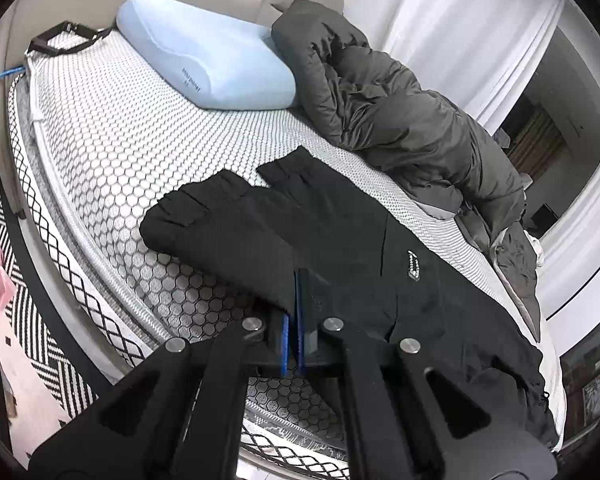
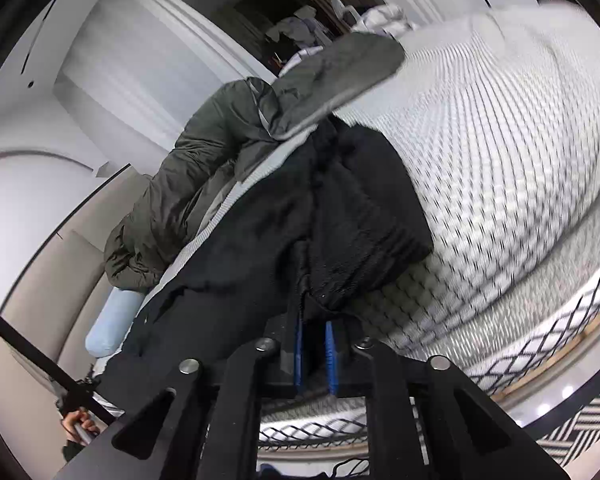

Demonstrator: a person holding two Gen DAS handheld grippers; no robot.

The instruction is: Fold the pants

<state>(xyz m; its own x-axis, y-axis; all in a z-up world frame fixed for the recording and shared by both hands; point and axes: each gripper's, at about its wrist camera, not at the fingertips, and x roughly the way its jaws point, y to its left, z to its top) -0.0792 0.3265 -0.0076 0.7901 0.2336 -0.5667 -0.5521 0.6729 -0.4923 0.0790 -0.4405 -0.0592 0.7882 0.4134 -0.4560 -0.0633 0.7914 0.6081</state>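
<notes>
pants: black pants (image 1: 332, 232) spread out flat on the bed (image 1: 112, 148), both leg cuffs pointing toward the far left, waist end off to the near right

left gripper: left gripper (image 1: 298, 280) has its jaws pressed together with the near edge of the pants fabric pinched between the blue pads

right gripper: right gripper (image 2: 314, 304) has its jaws clamped on a bunched-up bit of the black pants (image 2: 340, 216) at the ribbed waist end; the blue pads sit a little apart lower down, but the tips are buried in cloth. That view is pretty blurry

bed: white mattress cover with a hexagon pattern, black mesh running along its near side

pillow: light blue pillow (image 1: 204, 52) at the far left end of the bed, well apart from the pants

jacket: dark grey puffy jacket (image 1: 400, 120) heaped along the far side, just beside the pants

floor: black-and-white zigzag rug (image 1: 32, 320) at near left
</notes>
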